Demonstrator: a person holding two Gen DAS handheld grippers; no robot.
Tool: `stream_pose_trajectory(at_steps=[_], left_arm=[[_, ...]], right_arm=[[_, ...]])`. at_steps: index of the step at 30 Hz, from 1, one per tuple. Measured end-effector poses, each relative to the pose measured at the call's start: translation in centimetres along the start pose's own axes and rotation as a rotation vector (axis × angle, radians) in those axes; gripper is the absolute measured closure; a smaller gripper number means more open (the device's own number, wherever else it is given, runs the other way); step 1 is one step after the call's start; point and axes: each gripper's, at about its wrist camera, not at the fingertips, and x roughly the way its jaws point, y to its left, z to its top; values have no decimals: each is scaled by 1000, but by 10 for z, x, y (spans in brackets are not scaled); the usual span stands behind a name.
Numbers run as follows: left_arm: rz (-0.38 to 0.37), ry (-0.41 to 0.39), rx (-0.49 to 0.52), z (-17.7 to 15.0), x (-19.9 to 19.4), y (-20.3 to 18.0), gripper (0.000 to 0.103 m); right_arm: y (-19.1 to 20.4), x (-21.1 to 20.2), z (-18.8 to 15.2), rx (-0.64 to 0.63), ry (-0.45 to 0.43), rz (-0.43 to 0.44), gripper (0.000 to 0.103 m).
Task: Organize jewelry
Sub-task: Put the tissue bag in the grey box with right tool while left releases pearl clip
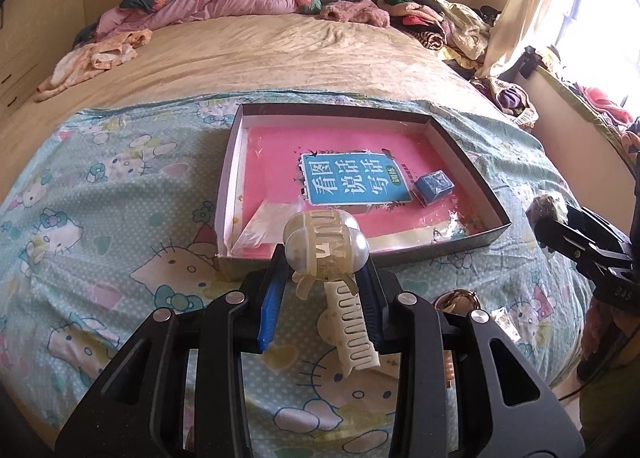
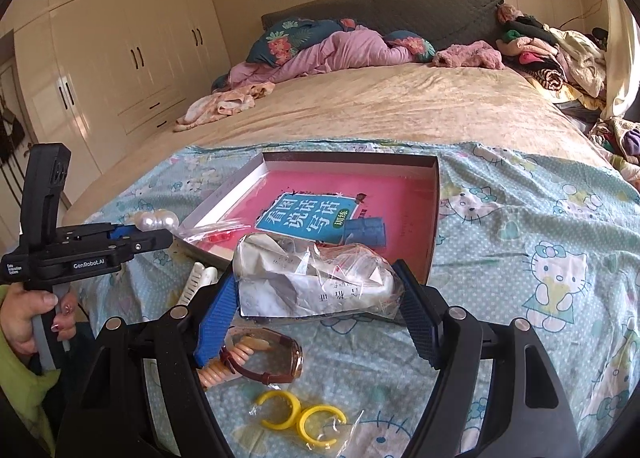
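My left gripper point(image 1: 324, 278) is shut on a cream pearl hair claw point(image 1: 326, 242), held just before the near edge of the open cardboard box point(image 1: 472, 161). It also shows in the right wrist view point(image 2: 160, 236), with the pearls point(image 2: 156, 219). My right gripper point(image 2: 316, 294) is shut on a clear plastic bag with folded paper point(image 2: 312, 278), near the box's front point(image 2: 434, 217). The box holds a pink book point(image 1: 352, 177), a small blue box point(image 1: 434, 185) and a small clear bag point(image 1: 268, 225).
On the Hello Kitty sheet point(image 2: 540, 258) lie a white hair clip point(image 1: 354, 326), a brown-strap watch point(image 2: 276, 358), a peach coil tie point(image 2: 224, 366) and yellow hoop earrings in a bag point(image 2: 300, 418). Clothes and pillows point(image 2: 340, 45) lie at the bed's far end.
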Motion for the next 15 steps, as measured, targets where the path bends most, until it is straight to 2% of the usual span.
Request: stream_pose_trajectory(at_steps=[15], left_arm=[[-5, 29, 24, 23, 33, -9, 77]], right_arm=[[-15, 19, 20, 9, -13, -30, 30]])
